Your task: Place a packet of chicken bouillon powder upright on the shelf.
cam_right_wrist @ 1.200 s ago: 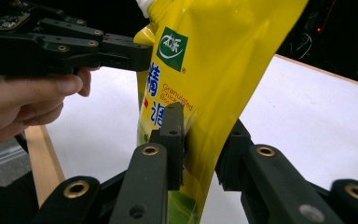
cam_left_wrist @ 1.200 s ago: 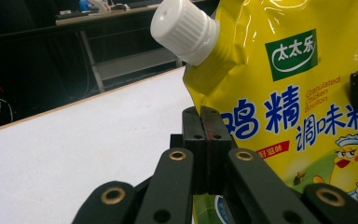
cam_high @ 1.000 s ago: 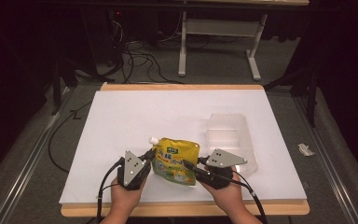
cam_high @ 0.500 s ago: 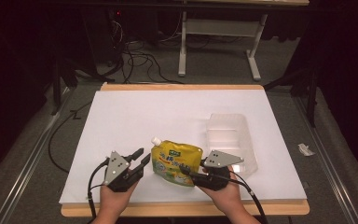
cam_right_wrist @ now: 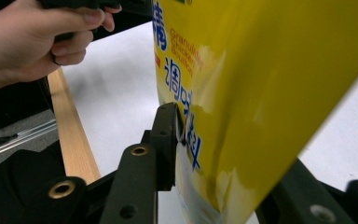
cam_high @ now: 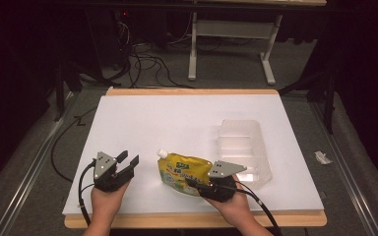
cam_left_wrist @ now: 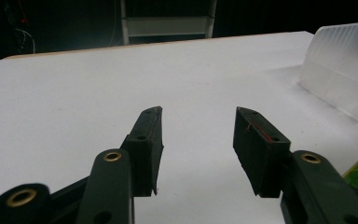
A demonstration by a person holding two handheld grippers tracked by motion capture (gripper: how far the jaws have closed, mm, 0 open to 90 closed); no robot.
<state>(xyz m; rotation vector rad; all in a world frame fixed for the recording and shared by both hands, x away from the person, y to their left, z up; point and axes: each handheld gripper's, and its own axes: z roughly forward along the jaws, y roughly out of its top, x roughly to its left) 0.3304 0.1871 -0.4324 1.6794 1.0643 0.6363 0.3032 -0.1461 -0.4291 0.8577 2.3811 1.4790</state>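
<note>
**benchmonkey:** Where are you at with the pouch? Can't tell from my end whether both sides have it.

**me:** One side. My right gripper [cam_high: 200, 186] has its jaws clamped on the lower right edge of the yellow spouted pouch [cam_high: 183, 171], low in the middle of the high view. In the right gripper view the near black pad is pressed flat against the printed yellow film [cam_right_wrist: 261, 93] and the pouch rises tilted between the jaws, so I'd call that a real grip. The jaws have just been closing a bit more on it.

**benchmonkey:** And the left?

**me:** My left gripper [cam_high: 127, 162] is off it, sitting at the lower left of the frame with bare white desk [cam_high: 177, 123] between it and the pouch. Its jaws have just been opening and now stand about half wide with nothing between them; in the left gripper view I only see desk past the two pads, plus a sliver of yellow at the far lower right corner.

**benchmonkey:** So what's left?

**me:** My guess is the pouch goes into the clear plastic tray [cam_high: 241, 147], which sits just to the upper right of it and looks empty as far as I can make out. So: pouch gripped in one hand, not yet lifted over or set inside. The white spout cap [cam_high: 162, 154] points to the upper left, away from the tray.
</note>
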